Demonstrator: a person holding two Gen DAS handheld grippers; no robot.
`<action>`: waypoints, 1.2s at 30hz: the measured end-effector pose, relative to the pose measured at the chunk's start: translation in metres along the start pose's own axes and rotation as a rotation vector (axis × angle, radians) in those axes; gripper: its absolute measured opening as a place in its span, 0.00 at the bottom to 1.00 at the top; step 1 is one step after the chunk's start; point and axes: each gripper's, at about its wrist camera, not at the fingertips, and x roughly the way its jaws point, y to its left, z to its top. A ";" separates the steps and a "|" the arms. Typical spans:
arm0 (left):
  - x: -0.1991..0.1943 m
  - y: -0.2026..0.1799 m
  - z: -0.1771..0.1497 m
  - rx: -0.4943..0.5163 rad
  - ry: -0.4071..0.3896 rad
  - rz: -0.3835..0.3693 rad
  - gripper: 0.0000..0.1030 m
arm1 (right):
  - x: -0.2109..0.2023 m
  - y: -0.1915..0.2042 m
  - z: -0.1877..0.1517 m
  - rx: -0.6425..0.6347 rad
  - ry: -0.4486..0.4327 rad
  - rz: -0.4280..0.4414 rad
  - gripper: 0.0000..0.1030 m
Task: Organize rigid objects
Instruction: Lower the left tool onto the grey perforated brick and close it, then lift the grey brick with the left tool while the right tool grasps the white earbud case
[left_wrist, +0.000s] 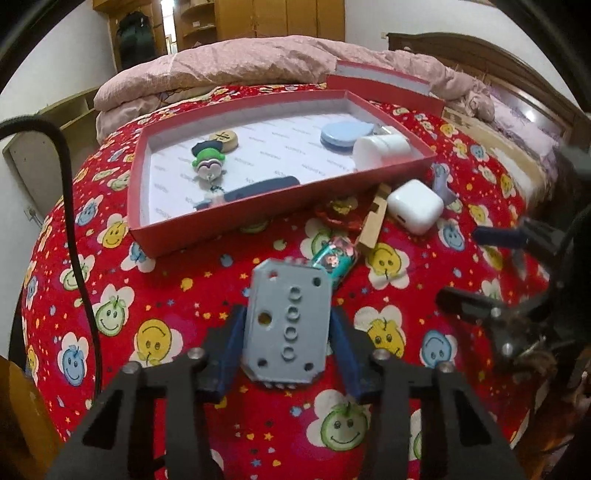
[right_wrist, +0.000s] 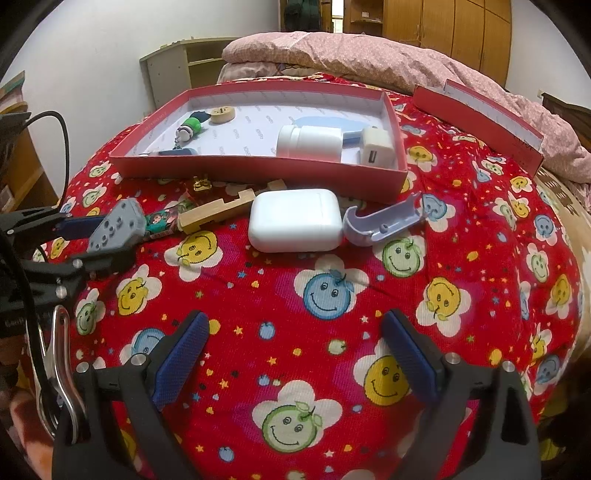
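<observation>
On a bed with a red smiley-flower cover, the left gripper is pinching a grey plate between its blue pads, holding it just above the cover near the front. This looks like the carry step: the plate is gripped and likely heading to the red box ahead, so the next move calls for lifting it over the box's near wall and letting go.

Inside the box, left to right, are lying a dark blue piece, a green figure, a wooden disc, a blue pad, a white bottle and a charger.

Outside it, along its front wall, a candy, a wooden block, a white case and a lilac clip are waiting.

The right gripper is hovering with jaws spread, empty.
</observation>
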 end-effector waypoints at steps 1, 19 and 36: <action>-0.002 0.004 0.000 -0.016 0.001 -0.007 0.45 | 0.000 0.000 0.000 0.003 -0.001 0.001 0.95; -0.006 0.057 -0.008 -0.202 -0.013 0.096 0.45 | 0.006 -0.004 0.034 0.023 -0.053 -0.030 0.90; -0.005 0.059 -0.007 -0.222 -0.023 0.086 0.45 | 0.025 0.001 0.048 -0.004 -0.079 -0.109 0.75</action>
